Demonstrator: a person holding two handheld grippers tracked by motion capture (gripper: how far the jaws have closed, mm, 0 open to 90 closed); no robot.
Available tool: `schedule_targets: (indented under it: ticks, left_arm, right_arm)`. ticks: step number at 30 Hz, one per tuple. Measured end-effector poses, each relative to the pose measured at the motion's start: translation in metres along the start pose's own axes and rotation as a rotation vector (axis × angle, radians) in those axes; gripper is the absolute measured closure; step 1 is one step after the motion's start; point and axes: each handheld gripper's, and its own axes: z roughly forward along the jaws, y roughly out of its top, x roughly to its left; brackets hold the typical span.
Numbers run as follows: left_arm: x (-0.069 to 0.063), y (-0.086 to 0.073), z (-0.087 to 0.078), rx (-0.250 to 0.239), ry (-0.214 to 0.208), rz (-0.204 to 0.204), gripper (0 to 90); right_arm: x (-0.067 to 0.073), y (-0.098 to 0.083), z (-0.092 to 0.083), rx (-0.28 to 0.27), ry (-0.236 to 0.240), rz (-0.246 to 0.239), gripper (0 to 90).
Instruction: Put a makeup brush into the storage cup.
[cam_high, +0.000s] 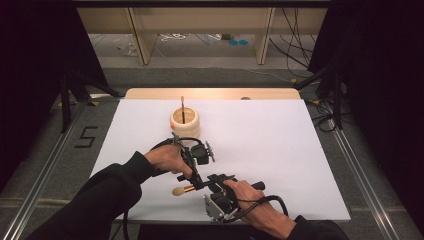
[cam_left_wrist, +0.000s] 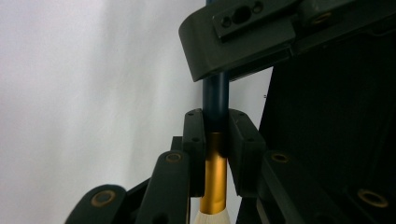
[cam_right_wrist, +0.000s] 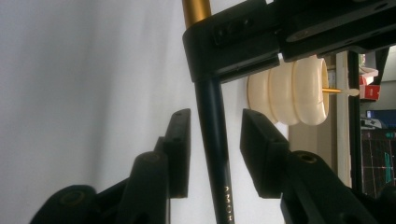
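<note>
White table surface (cam_high: 260, 150): covers most of the high view, with a wooden edge strip along the far side

Cream ribbed holder (cam_high: 185, 122): upright on the far-centre part of the table, well apart from both grippers; seen on its side in the right gripper view (cam_right_wrist: 294, 91). One thin brush (cam_high: 183, 107) standing inside, handle rising above the rim

Left gripper (cam_high: 196, 181): carried by the left hand (cam_high: 167, 157), reaching down toward the near-centre of the table. Clenched on the makeup brush: in the left gripper view both pads (cam_left_wrist: 194, 140) press on the shaft, right where the gold ferrule meets the dark handle

Right gripper (cam_high: 216, 181): carried by the right hand (cam_high: 245, 192), lying low at the near edge, just beside the left gripper. Not yet gripping: in the right gripper view the dark handle runs between the two pads (cam_right_wrist: 180, 149), closer to the left pad, with a visible gap on each side

Makeup brush (cam_high: 186, 190): held just above the near-centre table, roughly level, between the two grippers. Pale bristle head toward the left in the high view, gold ferrule (cam_left_wrist: 214, 172) next, dark handle (cam_right_wrist: 215, 154) running on toward the right gripper. Small lettering on the handle, too small to read
</note>
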Motion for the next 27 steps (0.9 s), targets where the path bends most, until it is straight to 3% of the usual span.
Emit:
schedule_targets:
  ticks: [25,27]
  left_arm:
    - [0.0014,0.004,-0.003,0.015,-0.006,-0.035,78.2]
    - [0.0016,0.0043,-0.0031,0.018,-0.005,-0.037,78.2]
  right_arm:
    - [0.0022,0.0027,0.0027,0.035,-0.024,-0.008,75.6]
    - [0.0004,0.0033,0.0026,0.03,-0.035,-0.039,75.7]
